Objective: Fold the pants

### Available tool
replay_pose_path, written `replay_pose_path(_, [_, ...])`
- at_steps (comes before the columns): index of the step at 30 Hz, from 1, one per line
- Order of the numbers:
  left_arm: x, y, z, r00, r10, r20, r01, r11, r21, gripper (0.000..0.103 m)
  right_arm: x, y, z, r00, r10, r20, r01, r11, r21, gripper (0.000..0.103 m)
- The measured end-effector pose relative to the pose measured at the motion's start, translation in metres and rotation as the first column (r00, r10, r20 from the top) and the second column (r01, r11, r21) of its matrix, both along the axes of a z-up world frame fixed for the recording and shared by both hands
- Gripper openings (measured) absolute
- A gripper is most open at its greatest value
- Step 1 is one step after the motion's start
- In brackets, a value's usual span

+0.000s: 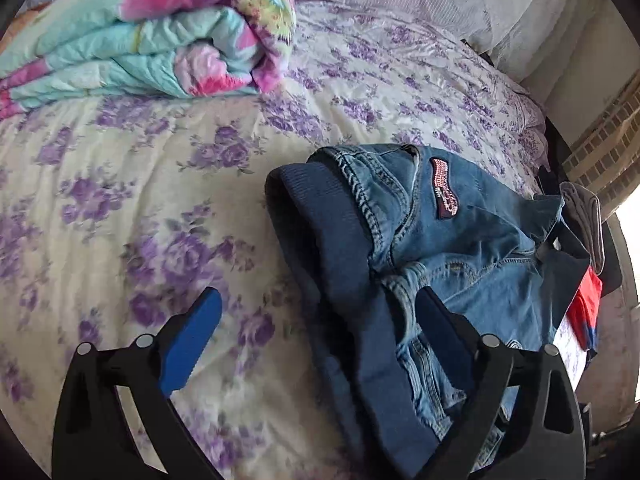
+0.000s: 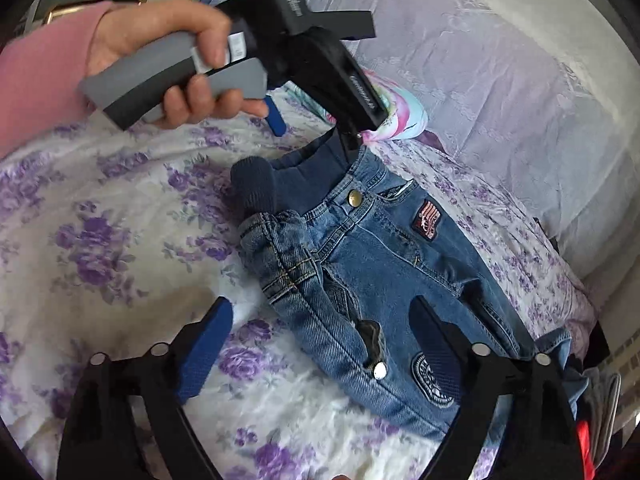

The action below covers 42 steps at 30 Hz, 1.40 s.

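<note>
- Left wrist view: left gripper [image 1: 316, 320] jaws apart, gripping nothing — pants [image 1: 420, 248] waistband lies between fingertips, likely for a pinch.
- Right gripper [image 2: 324, 328] likewise unclosed, straddling pants' leg on bed [image 2: 100, 240] — approx. fold-start pose.

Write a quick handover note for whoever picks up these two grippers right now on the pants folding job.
Left gripper: open, holding nothing, over the waistband end of the jeans.
Right gripper: open, empty, over the legs of the jeans.
The jeans lie bunched on the floral bedspread, dark ribbed waistband flipped outward, one side rolled in on itself. A rolled quilt sits farther back, apart from them.
Done: no tidy fold shows yet.
Left: flatten the jeans, lay leg on leg, then fold them up.
</note>
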<state>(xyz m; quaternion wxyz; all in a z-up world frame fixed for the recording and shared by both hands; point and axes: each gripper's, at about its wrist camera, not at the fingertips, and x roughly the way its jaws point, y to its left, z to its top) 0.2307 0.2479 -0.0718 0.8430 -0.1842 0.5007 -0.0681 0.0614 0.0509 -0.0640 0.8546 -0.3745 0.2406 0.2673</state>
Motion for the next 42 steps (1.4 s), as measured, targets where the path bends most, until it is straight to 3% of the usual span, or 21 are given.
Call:
replay_pose_path(2, [0.015,0.003,-0.01,1.0,0.001,-0.016,-0.001,1.0,-0.025,0.08,0.011,0.005,-0.007,1.0,-0.016,-0.004,0.016,0.999,-0.04,0.055])
replay_pose_path(3, [0.018,0.001,-0.008,1.0,-0.002,0.003,0.002,1.0,0.003,0.065,0.015,0.006,-0.01,0.999,-0.009,-0.038,0.008,0.999,-0.04,0.033])
replay_pose_path(4, [0.02,-0.002,-0.006,0.999,-0.035,0.012,0.035,0.999,0.018,0.056,0.017,0.007,-0.011,0.999,-0.019,-0.049,0.017,0.999,-0.038,0.023])
replay_pose_path(5, [0.021,-0.003,-0.004,0.997,-0.069,0.018,0.069,0.998,-0.015,0.03,0.015,0.004,-0.009,0.999,-0.023,-0.043,0.022,0.999,-0.028,0.02])
replay_pose_path(6, [0.02,-0.004,-0.001,0.996,-0.083,0.024,0.084,0.995,-0.047,0.018,0.014,0.004,-0.006,0.998,-0.027,-0.049,0.026,1.0,-0.014,0.017])
replay_pose_path(11, [0.003,0.005,0.022,0.992,-0.09,0.094,0.094,0.995,-0.038,0.011,0.001,0.011,0.031,0.996,-0.01,-0.084,0.019,0.995,0.102,0.014])
replay_pose_path(16, [-0.057,0.054,0.069,0.974,-0.018,0.225,0.03,0.998,-0.049,0.01,-0.059,0.049,0.065,0.972,0.231,-0.037,-0.221,0.958,0.184,0.013])
replay_pose_path(20, [-0.106,0.097,0.058,0.971,0.104,0.217,-0.105,0.994,-0.007,0.011,-0.089,0.081,0.049,0.921,0.372,-0.113,-0.338,0.91,0.238,0.013])
replay_pose_path(23, [-0.121,0.117,0.011,0.982,0.164,0.097,-0.169,0.985,0.042,0.02,-0.082,0.086,0.022,0.89,0.365,-0.273,-0.295,0.918,0.266,0.023])
replay_pose_path(24, [-0.127,0.122,0.002,0.98,0.182,0.08,-0.187,0.981,0.057,0.031,-0.077,0.075,0.022,0.872,0.37,-0.321,-0.275,0.912,0.304,0.026])
replay_pose_path(25, [-0.134,0.128,0.002,0.976,0.201,0.083,-0.207,0.976,0.072,0.031,-0.073,0.061,0.028,0.861,0.376,-0.342,-0.26,0.904,0.339,0.028])
replay_pose_path(27, [-0.146,0.137,0.021,0.963,0.234,0.134,-0.251,0.959,0.129,0.03,-0.065,0.019,0.05,0.909,0.292,-0.298,-0.167,0.91,0.38,0.065])
replay_pose_path(29, [-0.16,0.144,0.052,0.934,0.269,0.235,-0.308,0.939,0.152,0.037,-0.052,-0.028,0.073,0.976,0.108,-0.19,-0.02,0.91,0.413,0.079])
replay_pose_path(31, [-0.168,0.136,0.078,0.913,0.259,0.316,-0.319,0.935,0.155,0.049,-0.027,-0.073,0.086,0.98,-0.166,-0.105,0.195,0.897,0.397,0.085])
replay_pose_path(32, [-0.17,0.126,0.089,0.906,0.238,0.35,-0.303,0.942,0.142,0.057,-0.008,-0.094,0.086,0.949,-0.305,-0.081,0.313,0.874,0.371,0.089])
replay_pose_path(34, [-0.169,0.104,0.099,0.906,0.175,0.385,-0.229,0.968,0.1,0.071,0.036,-0.131,0.072,0.829,-0.555,-0.065,0.552,0.795,0.25,0.091])
replay_pose_path(36, [-0.161,0.072,0.093,0.918,0.087,0.386,-0.117,0.992,0.054,0.087,0.079,-0.163,0.046,0.718,-0.691,-0.089,0.696,0.706,0.131,0.091])
replay_pose_path(38, [-0.145,0.037,0.071,0.936,0.004,0.352,-0.022,0.999,0.05,0.087,0.109,-0.186,0.018,0.659,-0.738,-0.145,0.75,0.659,0.051,0.09])
replay_pose_path(39, [-0.136,0.019,0.055,0.949,-0.033,0.313,0.016,0.998,0.058,0.087,0.12,-0.196,0.006,0.636,-0.752,-0.171,0.766,0.643,0.019,0.076])
replay_pose_path(40, [-0.129,0.009,0.04,0.961,-0.056,0.269,0.04,0.997,0.066,0.087,0.122,-0.204,0.0,0.628,-0.755,-0.191,0.77,0.638,0.008,0.037])
replay_pose_path(42, [-0.124,0.003,0.021,0.975,-0.095,0.203,0.082,0.994,0.071,0.086,0.108,-0.237,0.006,0.601,-0.752,-0.269,0.792,0.605,0.078,0.008])
